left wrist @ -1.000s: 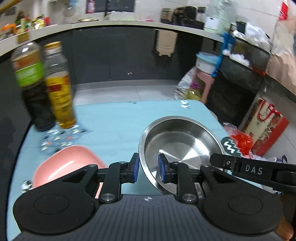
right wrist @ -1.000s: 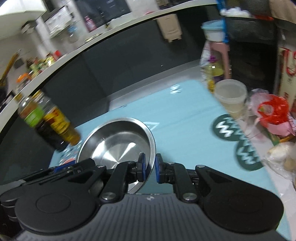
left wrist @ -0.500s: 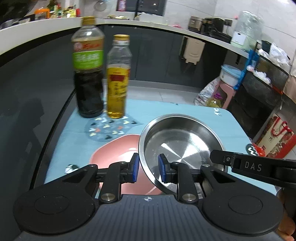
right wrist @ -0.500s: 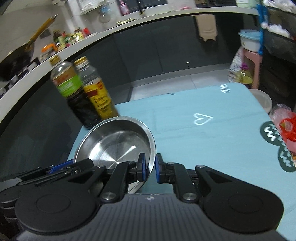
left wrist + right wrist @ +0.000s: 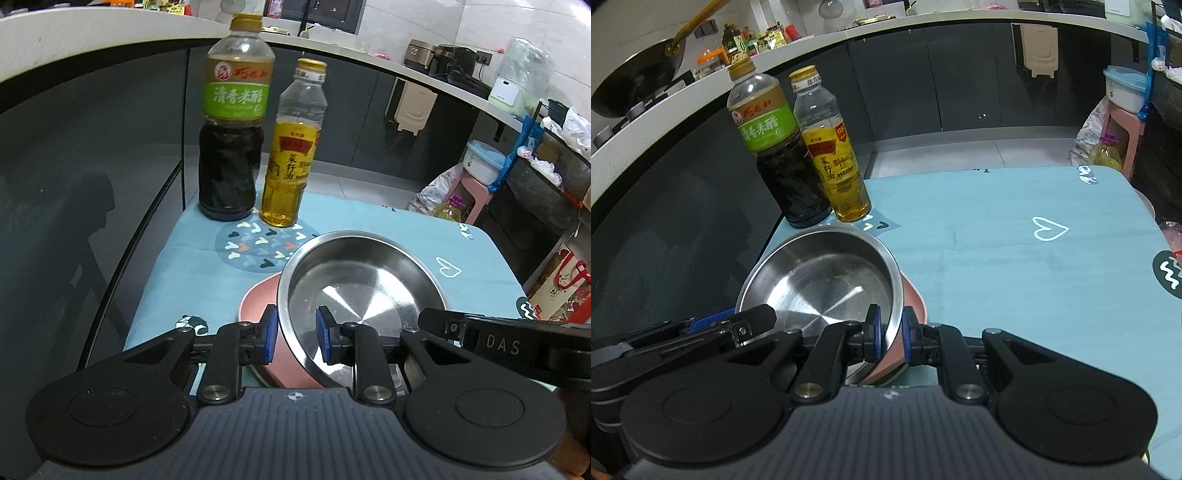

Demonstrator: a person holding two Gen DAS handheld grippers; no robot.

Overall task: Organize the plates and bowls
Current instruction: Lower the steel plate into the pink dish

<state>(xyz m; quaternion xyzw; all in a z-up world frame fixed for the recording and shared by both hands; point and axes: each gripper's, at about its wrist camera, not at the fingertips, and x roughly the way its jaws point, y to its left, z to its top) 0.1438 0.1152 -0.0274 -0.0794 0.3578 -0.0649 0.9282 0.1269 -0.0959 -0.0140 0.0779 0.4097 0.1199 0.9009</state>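
Note:
A stainless steel bowl [image 5: 362,295] [image 5: 820,280] hangs over a pink plate [image 5: 258,299] [image 5: 916,299] on the teal tablecloth and covers most of it. Whether the bowl rests on the plate I cannot tell. My left gripper [image 5: 295,338] is shut on the bowl's near left wall, one pad inside and one outside. My right gripper [image 5: 890,339] grips the bowl's near right rim. Its jaws are opening, with the rim still between the pads. Each gripper's arm also shows at the edge of the other wrist view.
A dark vinegar bottle [image 5: 229,147] and a yellow oil bottle [image 5: 291,162] stand just behind the bowl, beside a round patterned mat [image 5: 258,247]. The tablecloth [image 5: 997,240] stretches bare to the right, up to a dark coaster [image 5: 1171,273]. The table's left edge is close.
Both grippers carried the steel bowl left toward the bottles. It now hangs over the pink plate, which earlier lay beside it. The bottles look nearer and sharper.

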